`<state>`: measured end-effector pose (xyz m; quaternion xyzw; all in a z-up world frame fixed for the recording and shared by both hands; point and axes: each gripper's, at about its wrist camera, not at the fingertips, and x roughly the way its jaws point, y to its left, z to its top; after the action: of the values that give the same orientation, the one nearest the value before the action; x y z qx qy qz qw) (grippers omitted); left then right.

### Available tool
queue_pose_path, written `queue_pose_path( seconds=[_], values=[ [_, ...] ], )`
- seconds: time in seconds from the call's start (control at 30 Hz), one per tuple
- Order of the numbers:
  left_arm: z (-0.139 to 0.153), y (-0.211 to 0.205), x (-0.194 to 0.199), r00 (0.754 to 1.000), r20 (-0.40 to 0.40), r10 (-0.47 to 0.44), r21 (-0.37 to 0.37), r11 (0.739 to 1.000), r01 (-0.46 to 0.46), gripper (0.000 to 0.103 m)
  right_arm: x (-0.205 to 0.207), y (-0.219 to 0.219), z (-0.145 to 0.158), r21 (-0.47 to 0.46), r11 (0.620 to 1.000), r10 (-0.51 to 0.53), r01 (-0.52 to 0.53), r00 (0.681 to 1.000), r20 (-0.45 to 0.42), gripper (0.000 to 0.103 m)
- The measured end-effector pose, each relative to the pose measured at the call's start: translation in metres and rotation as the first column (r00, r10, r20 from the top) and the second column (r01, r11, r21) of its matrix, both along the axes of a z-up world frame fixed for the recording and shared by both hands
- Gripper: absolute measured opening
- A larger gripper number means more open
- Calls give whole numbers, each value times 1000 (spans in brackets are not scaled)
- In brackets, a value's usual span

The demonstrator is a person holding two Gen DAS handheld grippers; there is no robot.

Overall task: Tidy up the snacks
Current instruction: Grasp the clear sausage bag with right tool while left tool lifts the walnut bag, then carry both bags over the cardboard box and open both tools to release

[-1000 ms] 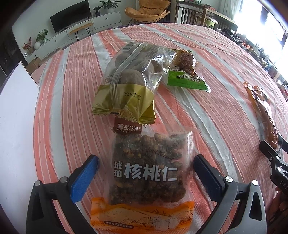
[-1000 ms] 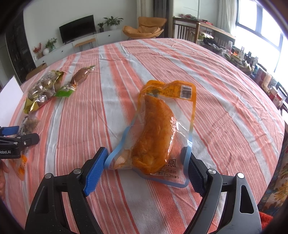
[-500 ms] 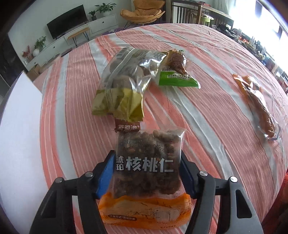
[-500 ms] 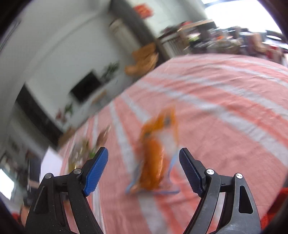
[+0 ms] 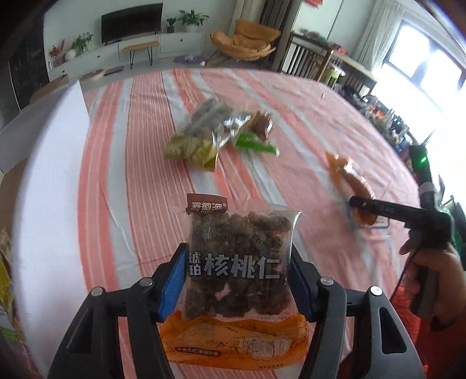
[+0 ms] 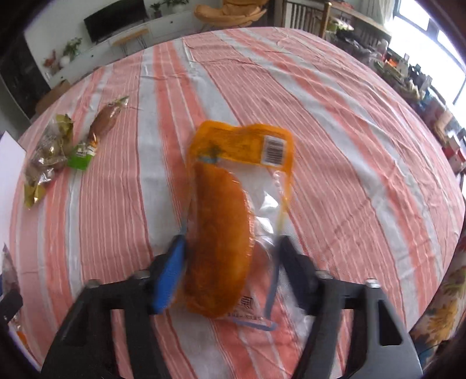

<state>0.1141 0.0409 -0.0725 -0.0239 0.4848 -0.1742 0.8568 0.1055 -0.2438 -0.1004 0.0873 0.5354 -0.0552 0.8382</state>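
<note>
In the left wrist view, the left claw [image 5: 237,280] is closed on the walnut bag [image 5: 238,262], its blue pads pressing both sides, and the bag is lifted above the surface [image 5: 139,163]. The surface is round, with a cloth in pink and white stripes. On it lie the yellow-green bag [image 5: 198,140] and the green packet [image 5: 256,137], touching. Behind stand a television [image 5: 131,19] and an orange chair [image 5: 247,40].

In the right wrist view, the right claw [image 6: 230,262] has just been closing, and now grips the orange pouch [image 6: 230,221] on the striped cloth. Bright windows [image 6: 431,17] are at the right.
</note>
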Motion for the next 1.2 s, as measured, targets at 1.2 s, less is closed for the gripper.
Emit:
queue_pose_path(
  seconds=[1.2],
  values=[
    [31,315,-63,857,43,514,121,849,-515,86,-57,371,154,433,615,541,-659,752,376,61]
  ],
)
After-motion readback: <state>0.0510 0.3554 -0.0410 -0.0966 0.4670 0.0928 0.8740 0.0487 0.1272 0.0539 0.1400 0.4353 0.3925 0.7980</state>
